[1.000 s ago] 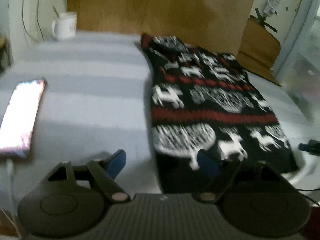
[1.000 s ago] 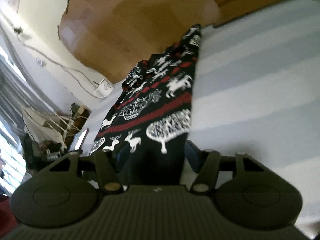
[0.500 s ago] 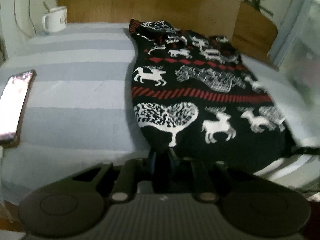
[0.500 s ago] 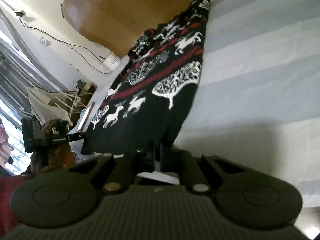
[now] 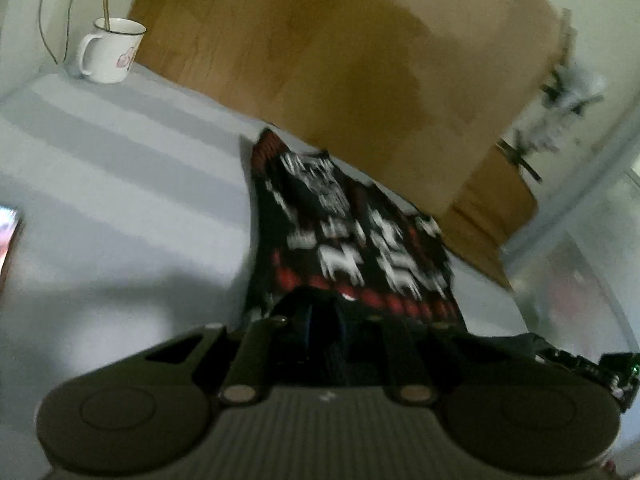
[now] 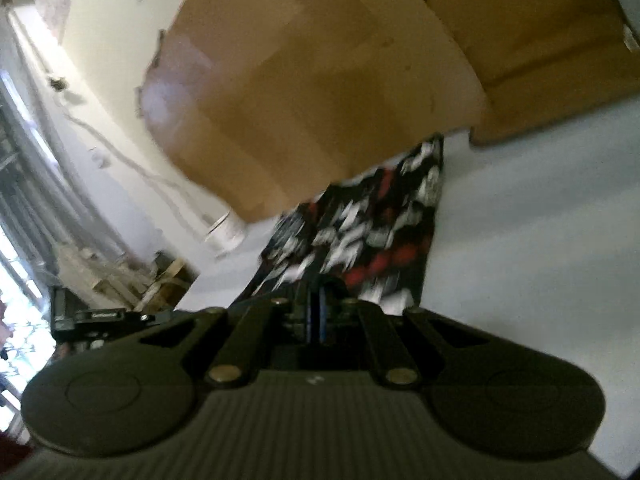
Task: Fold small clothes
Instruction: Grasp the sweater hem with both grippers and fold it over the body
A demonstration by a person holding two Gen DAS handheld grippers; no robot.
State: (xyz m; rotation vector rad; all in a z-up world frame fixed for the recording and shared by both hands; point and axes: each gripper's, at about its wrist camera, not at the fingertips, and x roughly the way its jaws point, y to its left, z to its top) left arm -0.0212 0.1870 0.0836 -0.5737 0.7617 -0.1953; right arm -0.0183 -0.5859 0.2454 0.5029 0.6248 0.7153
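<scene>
A black knitted sweater (image 5: 344,232) with white reindeer and red bands lies on the pale striped cloth (image 5: 120,152), its near hem raised off the surface. In the left wrist view my left gripper (image 5: 324,320) pinches the near left corner of the hem; its jaws are opening slightly, with the dark fabric still between the pads. In the right wrist view the sweater (image 6: 372,220) stretches away from my right gripper (image 6: 316,312), which is shut on the near right corner of the hem. Both views are blurred by motion.
A white mug (image 5: 110,50) with a stick in it stands at the far left corner. A phone (image 5: 8,236) lies at the left edge. Brown cardboard (image 5: 340,60) leans against the wall behind the cloth. A window and clutter (image 6: 120,276) lie to the left in the right wrist view.
Both grippers went from open beside the hem to shut on its corners. They then lifted the hem and carried it toward the sweater's far end.
</scene>
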